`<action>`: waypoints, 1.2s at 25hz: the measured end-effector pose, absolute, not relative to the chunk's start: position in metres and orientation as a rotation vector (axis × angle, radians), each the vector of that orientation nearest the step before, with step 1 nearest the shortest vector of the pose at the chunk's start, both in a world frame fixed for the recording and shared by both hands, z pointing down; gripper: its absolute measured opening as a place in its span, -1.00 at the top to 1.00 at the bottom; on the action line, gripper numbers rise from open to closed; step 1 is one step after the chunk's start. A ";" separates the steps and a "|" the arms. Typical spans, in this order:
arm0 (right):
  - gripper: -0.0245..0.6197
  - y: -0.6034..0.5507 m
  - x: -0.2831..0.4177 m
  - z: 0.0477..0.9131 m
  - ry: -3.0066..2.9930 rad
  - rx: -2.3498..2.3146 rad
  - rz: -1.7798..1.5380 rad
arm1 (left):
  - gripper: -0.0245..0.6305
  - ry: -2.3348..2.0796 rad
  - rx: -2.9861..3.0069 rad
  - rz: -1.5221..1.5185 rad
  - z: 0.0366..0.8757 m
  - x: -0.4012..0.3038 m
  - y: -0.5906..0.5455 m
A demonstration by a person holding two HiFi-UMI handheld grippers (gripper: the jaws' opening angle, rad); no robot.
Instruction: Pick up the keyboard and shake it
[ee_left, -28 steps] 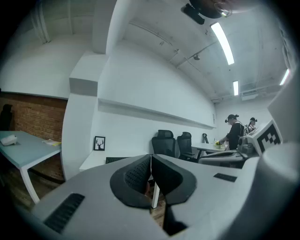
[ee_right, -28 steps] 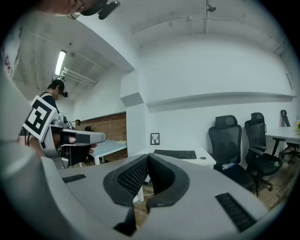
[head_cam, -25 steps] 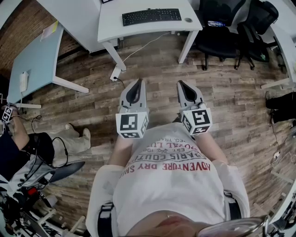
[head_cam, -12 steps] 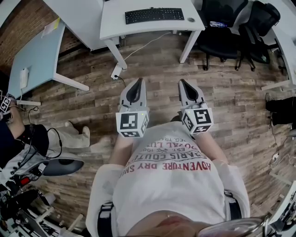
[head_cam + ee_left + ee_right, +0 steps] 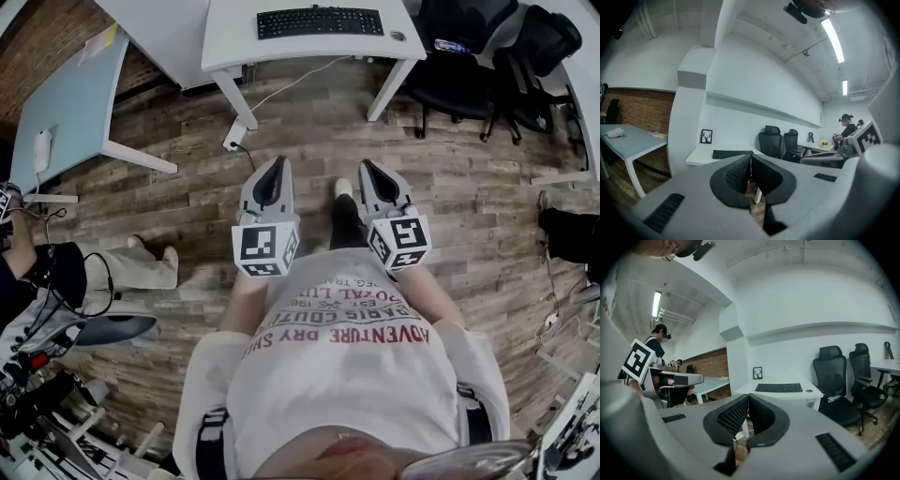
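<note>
A black keyboard lies on a white desk at the top of the head view, well ahead of both grippers. It also shows far off as the keyboard in the left gripper view and the keyboard in the right gripper view. My left gripper and right gripper hang side by side over the wooden floor, held close to the person's body. Both are shut with nothing between the jaws: left gripper, right gripper.
Black office chairs stand right of the desk. A pale blue table stands at the left. A cable and plug lie on the floor by the desk's leg. Another person sits at the left. A small framed picture stands on the desk.
The desk and keyboard have slid up and slightly right in the head view. A foot now shows on the floor between the grippers. Both grippers stay shut.
</note>
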State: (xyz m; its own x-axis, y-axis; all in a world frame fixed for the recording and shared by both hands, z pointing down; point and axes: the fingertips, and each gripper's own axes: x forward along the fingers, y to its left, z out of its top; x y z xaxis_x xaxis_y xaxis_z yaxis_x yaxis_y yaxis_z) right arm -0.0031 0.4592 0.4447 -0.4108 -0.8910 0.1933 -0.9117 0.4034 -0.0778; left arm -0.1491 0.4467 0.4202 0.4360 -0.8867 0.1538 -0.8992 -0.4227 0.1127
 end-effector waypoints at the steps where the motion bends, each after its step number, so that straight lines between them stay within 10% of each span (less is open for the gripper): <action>1: 0.84 0.451 -0.003 0.447 -2.534 1.619 0.258 | 0.85 -1.586 2.500 0.106 0.422 -0.148 0.440; 30: 0.84 0.075 0.132 0.454 -2.510 1.623 0.425 | 0.84 -1.675 2.392 0.214 0.432 -0.042 0.084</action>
